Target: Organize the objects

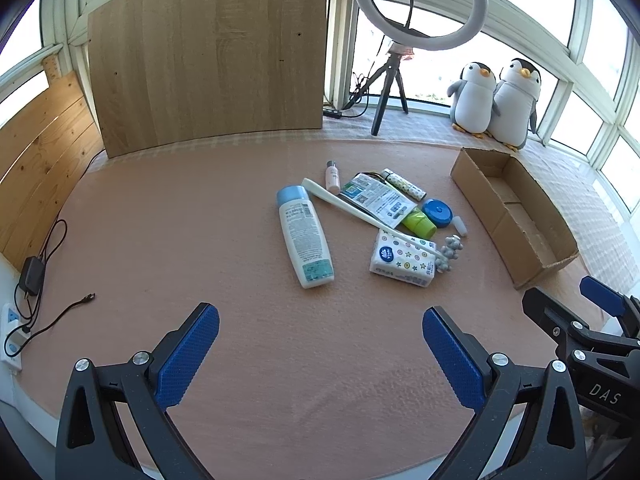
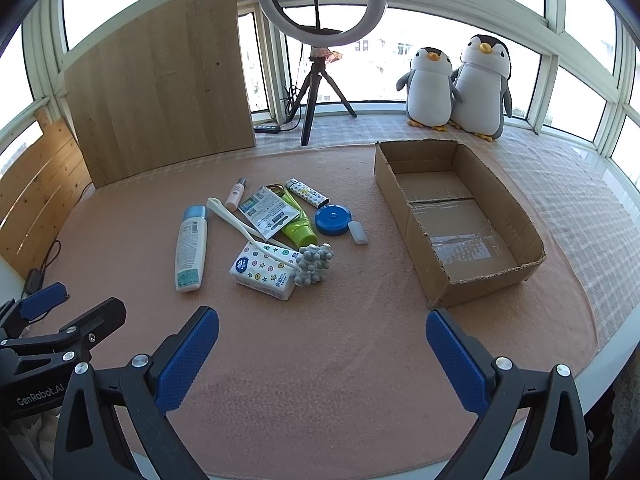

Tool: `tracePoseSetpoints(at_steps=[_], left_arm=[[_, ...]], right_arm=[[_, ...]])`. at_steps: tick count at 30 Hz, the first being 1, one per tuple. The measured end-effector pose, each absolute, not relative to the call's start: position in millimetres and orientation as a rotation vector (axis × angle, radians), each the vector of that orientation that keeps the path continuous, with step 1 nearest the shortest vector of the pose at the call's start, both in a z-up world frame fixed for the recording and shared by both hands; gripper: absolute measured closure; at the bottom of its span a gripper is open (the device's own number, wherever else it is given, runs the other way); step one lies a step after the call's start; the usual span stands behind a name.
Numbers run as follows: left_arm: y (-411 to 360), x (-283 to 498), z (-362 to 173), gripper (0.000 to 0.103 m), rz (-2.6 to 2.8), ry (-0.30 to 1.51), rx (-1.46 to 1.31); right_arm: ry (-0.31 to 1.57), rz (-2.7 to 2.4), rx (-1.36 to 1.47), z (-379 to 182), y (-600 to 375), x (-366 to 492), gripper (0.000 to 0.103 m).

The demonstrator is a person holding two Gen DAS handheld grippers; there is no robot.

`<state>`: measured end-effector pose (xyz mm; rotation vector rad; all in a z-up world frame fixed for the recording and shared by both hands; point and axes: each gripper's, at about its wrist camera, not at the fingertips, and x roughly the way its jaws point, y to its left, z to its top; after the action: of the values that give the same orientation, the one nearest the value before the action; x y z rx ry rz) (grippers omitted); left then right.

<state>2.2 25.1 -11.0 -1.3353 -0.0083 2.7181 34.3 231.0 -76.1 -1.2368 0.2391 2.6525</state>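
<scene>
Pile of small toiletries sits mid-mat, left of the cardboard box (image 2: 460,216), which is empty. Nothing sorted yet, by the look of it.

Pile contents: lotion bottle (image 2: 191,250) lying flat, apart on the left; tissue pack (image 2: 264,270) nearest the grippers; long white shoehorn (image 2: 244,226) laid across the tissue pack and partly under the printed sachet (image 2: 270,212); grey bobbled massager (image 2: 314,263) touching the pack's right end; green tube (image 2: 298,226), blue round tin (image 2: 333,219), small white cap (image 2: 357,232), patterned lighter (image 2: 308,193), small pink bottle (image 2: 235,196).

Left gripper (image 1: 320,354): jaws wide apart, holding nothing, above bare mat short of the pile. Right gripper (image 2: 322,354): likewise wide, empty.

Risks (judgement):
- Lifting the tissue pack first likely tips the shoehorn off and nudges the massager.
- Sachet is flat and thin; fingers may slide over it.
- Tin and cap may roll or skid away if clipped.
- Grippers are close side by side; both reaching in could collide.
</scene>
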Motion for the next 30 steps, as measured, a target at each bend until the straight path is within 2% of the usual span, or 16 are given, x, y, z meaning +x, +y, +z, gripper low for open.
tracePoseSetpoints(at_steps=[30], left_arm=[[27.8, -1.0, -8.3, 0.0, 2.715, 0.003, -1.331]], right_arm=[[0.234, 2.658, -1.253, -72.8, 229.4, 27.8, 0.0]])
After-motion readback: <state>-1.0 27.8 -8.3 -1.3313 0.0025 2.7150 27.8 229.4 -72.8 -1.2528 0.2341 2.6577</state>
